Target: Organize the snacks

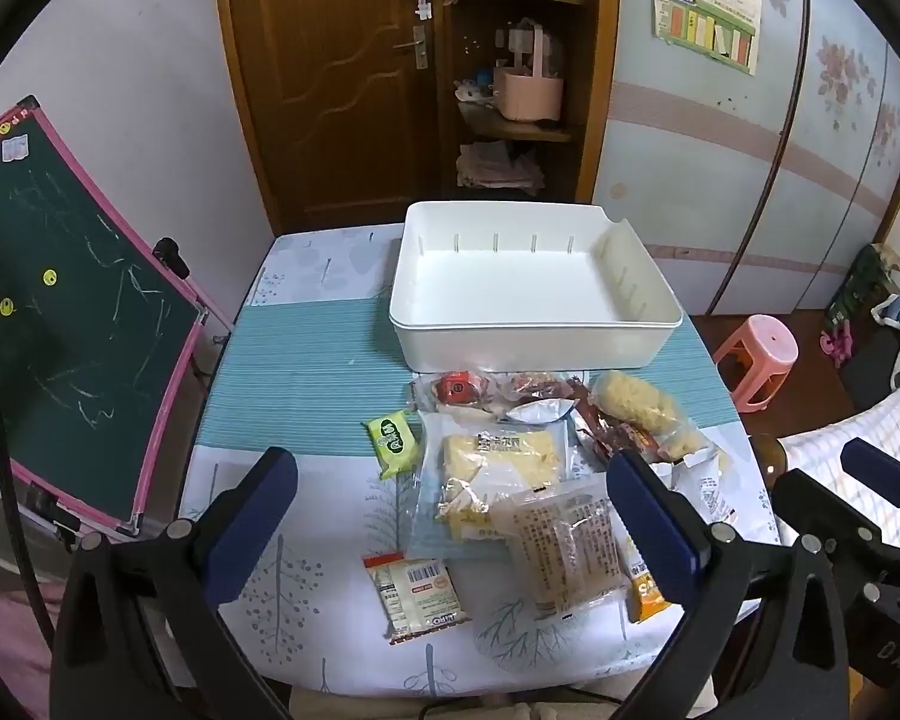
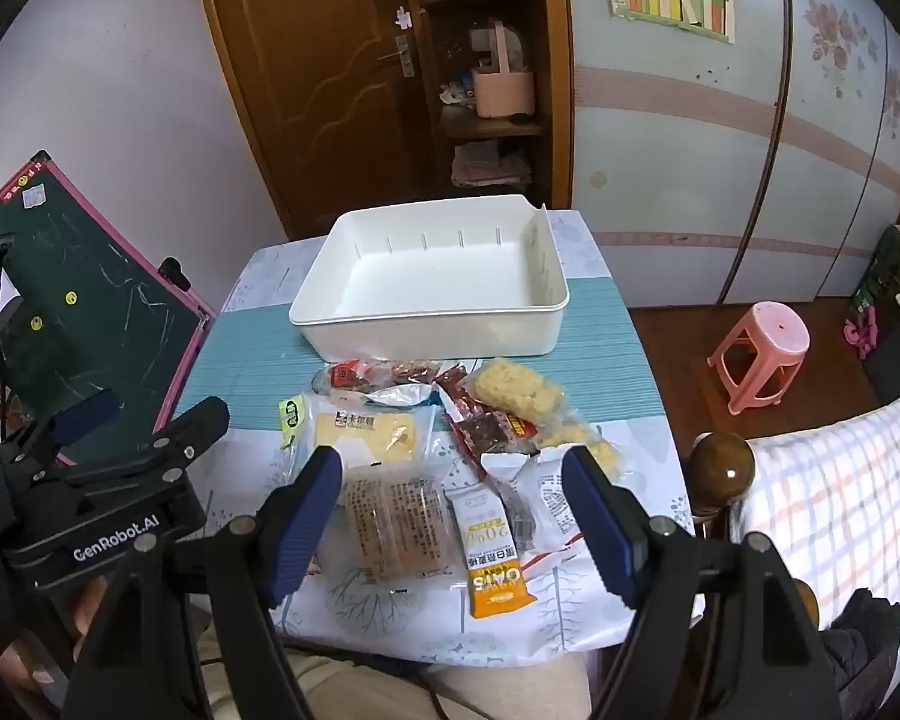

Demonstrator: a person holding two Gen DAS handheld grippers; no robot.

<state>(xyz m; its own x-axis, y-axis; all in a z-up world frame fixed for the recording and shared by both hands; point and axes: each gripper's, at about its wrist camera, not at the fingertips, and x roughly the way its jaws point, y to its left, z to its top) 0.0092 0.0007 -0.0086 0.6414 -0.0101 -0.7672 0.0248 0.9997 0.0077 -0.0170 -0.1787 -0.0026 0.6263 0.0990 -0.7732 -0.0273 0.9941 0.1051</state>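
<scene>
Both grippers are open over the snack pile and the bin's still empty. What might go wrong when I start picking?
1. The packets overlap: the clear printed packet lies on the cake packet, so closing the right gripper there may drag both.
2. The flat oat bar gives the fingers little to bite and may slide on the tablecloth.
3. The left gripper hangs close beside the right, so reaching for the white bin together risks a bump.
</scene>
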